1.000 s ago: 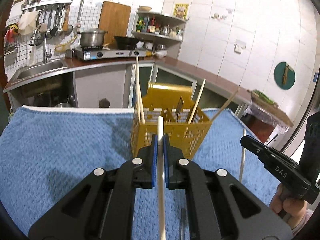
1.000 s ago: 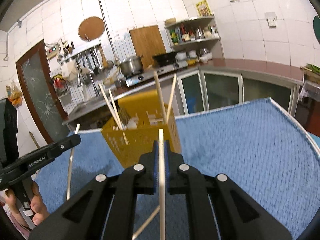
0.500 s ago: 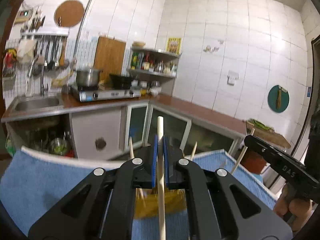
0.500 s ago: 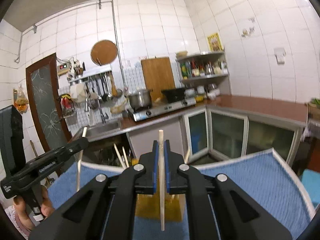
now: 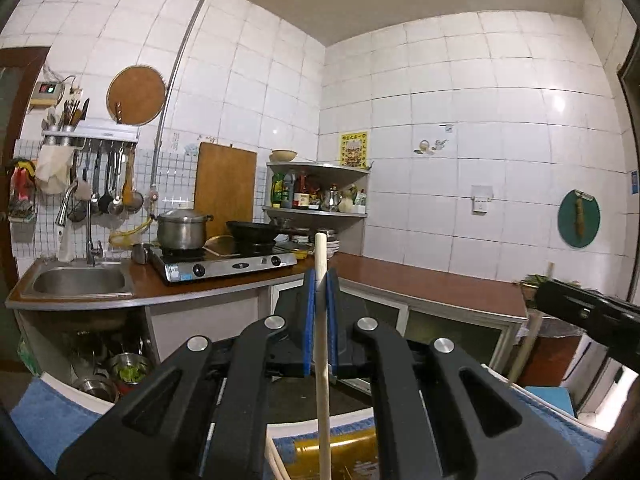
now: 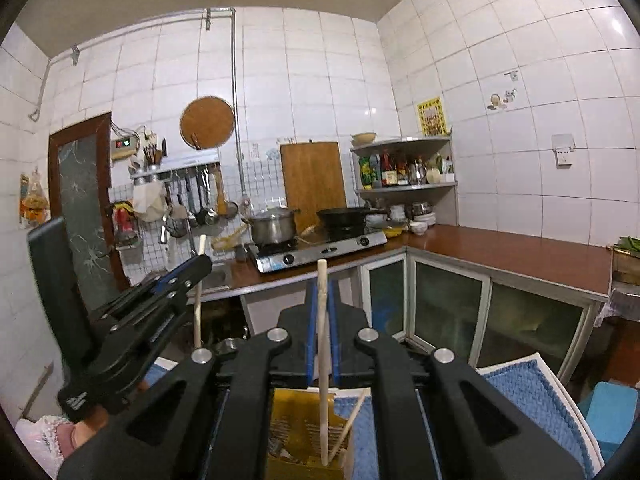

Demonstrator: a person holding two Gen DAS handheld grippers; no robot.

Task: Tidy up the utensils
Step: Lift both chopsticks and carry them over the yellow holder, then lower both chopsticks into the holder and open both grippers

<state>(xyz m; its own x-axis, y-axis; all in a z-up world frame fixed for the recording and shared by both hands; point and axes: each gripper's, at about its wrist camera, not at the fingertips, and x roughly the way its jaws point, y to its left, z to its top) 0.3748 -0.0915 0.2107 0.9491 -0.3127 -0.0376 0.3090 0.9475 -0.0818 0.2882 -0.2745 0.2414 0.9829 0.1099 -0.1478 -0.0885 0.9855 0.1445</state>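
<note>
Left wrist view: left tool clamped on a pale wooden chopstick, held upright between blue pads. Directly below the tool, a sliver of yellow perforated plastic utensil basket on blue towel-covered table. Not yet dropped in.

Right wrist view: right tool likewise closed on a second pale wooden chopstick, lower end hanging inside the basket beneath. Another stick already leaning there. Judged nearly finished: two releases left.
</note>
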